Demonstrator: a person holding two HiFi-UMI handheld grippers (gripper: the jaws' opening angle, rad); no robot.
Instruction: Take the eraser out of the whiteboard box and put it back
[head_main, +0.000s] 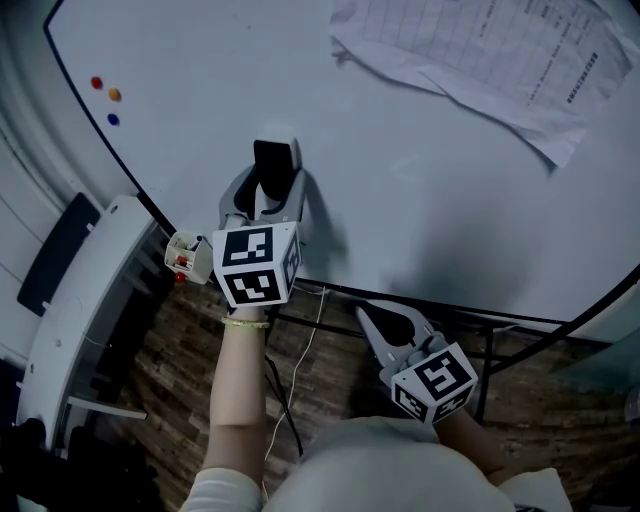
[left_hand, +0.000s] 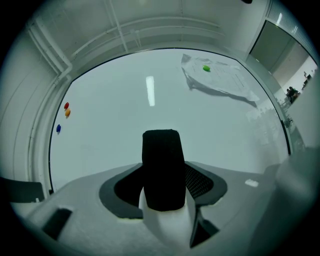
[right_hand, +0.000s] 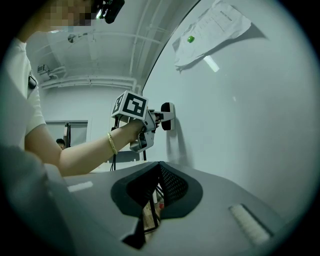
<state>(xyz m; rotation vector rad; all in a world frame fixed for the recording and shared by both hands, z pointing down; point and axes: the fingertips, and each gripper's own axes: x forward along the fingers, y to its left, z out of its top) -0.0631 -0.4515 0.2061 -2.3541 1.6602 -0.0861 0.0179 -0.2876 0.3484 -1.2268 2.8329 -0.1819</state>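
The eraser (head_main: 275, 163), black felt on a white body, stands out from the whiteboard (head_main: 400, 120), about level with its lower part. My left gripper (head_main: 270, 180) points at the board and is shut on the eraser (left_hand: 161, 170), one jaw on each side. In the right gripper view the eraser (right_hand: 167, 115) rests against the board's surface. A thin white rim (head_main: 280, 137) shows around its far end; I cannot tell whether that is the box. My right gripper (head_main: 372, 318) hangs lower, in front of the board's bottom edge, shut and holding nothing.
Printed paper sheets (head_main: 480, 60) are pinned to the board's upper right by a green magnet (left_hand: 206, 68). Red, orange and blue magnets (head_main: 108, 97) sit at its left edge. Below are the board's black frame (head_main: 470, 320), a cable (head_main: 300, 370) on the wood floor, and a white unit (head_main: 80, 320) to the left.
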